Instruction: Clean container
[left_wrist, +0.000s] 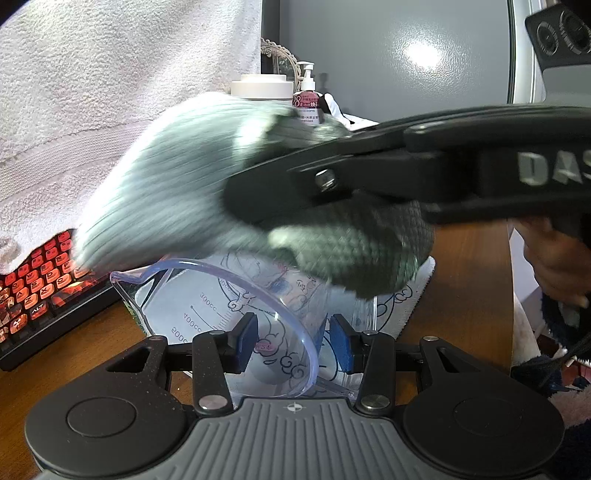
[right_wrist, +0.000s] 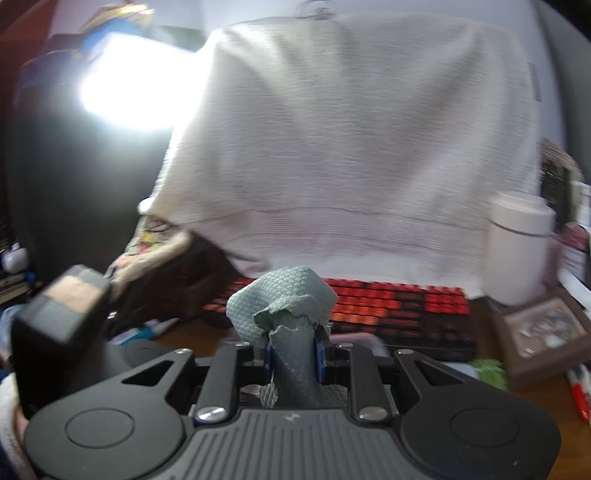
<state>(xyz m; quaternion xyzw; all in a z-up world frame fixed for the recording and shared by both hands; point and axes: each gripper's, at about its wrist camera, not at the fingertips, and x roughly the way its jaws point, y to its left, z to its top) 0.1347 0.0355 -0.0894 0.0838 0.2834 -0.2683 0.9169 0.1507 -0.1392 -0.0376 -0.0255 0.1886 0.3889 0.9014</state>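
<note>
A clear plastic measuring cup (left_wrist: 229, 295) with printed graduation marks lies tilted on the wooden desk, mouth turned up and left. My left gripper (left_wrist: 293, 343) is shut on it, a blue pad on each side near the rim. My right gripper (left_wrist: 251, 192) reaches in from the right just above the cup, shut on a grey-green cloth (left_wrist: 351, 254) whose loose end is blurred. In the right wrist view that gripper (right_wrist: 295, 350) pinches the cloth (right_wrist: 284, 295), which bunches up ahead of the pads. The cup does not show in the right wrist view.
A keyboard with red keys (left_wrist: 37, 291) (right_wrist: 388, 306) lies at the back left under a draped white towel (left_wrist: 110, 92) (right_wrist: 332, 147). A white canister (left_wrist: 260, 86) and a pump bottle (left_wrist: 306, 96) stand behind. A picture frame (right_wrist: 543, 332) lies right. A hand (left_wrist: 554, 266) holds the right gripper.
</note>
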